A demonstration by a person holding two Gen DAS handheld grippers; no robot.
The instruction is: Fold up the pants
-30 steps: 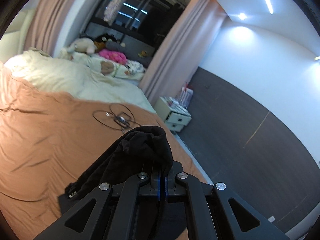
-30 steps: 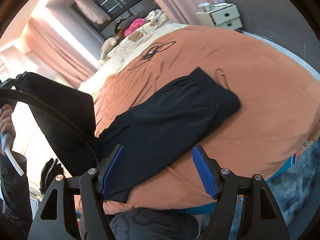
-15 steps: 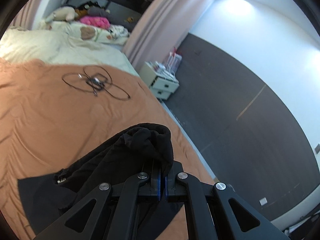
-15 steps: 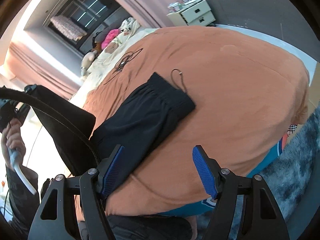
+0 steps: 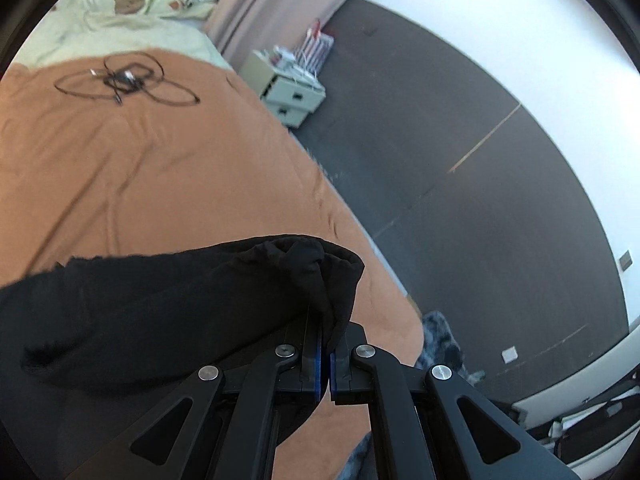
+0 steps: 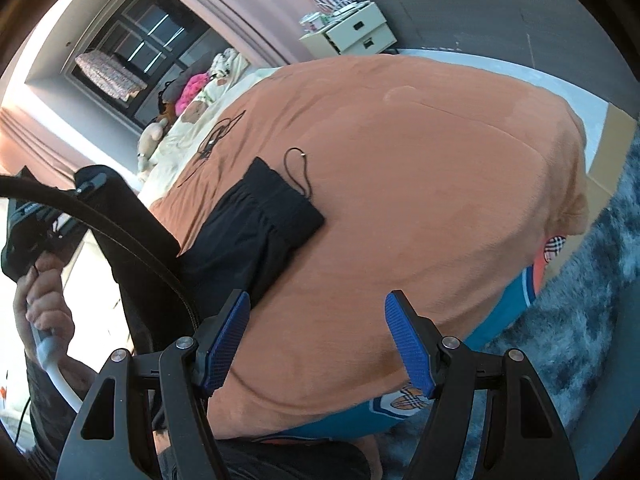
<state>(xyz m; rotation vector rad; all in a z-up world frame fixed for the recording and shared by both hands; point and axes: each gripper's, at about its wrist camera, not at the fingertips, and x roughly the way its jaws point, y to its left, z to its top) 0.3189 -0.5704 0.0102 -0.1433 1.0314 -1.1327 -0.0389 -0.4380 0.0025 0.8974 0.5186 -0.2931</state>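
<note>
The black pants point(image 6: 260, 224) lie on the orange bedspread point(image 6: 420, 200), waistband end toward the middle of the bed with a drawstring point(image 6: 298, 170) trailing off it. In the left wrist view my left gripper point(image 5: 325, 354) is shut on a bunched fold of the pants point(image 5: 180, 300), which it holds above the bedspread point(image 5: 140, 168). My right gripper point(image 6: 316, 336) is open over the bed's near edge, nothing between its blue pads point(image 6: 408, 340). At the left of the right wrist view a hand point(image 6: 44, 300) grips the other tool's handle, with lifted black cloth draped beside it.
A tangle of black cable point(image 5: 124, 80) lies farther up the bed, beyond it pale bedding and soft toys point(image 5: 132, 0). A white nightstand point(image 5: 288, 88) stands by the dark wall. A grey shaggy rug point(image 6: 580, 340) covers the floor by the bed.
My left gripper has swung down and across the bed with the pants fold still clamped. The right gripper has shifted and rolled a little, so the waistband now looks farther away.
</note>
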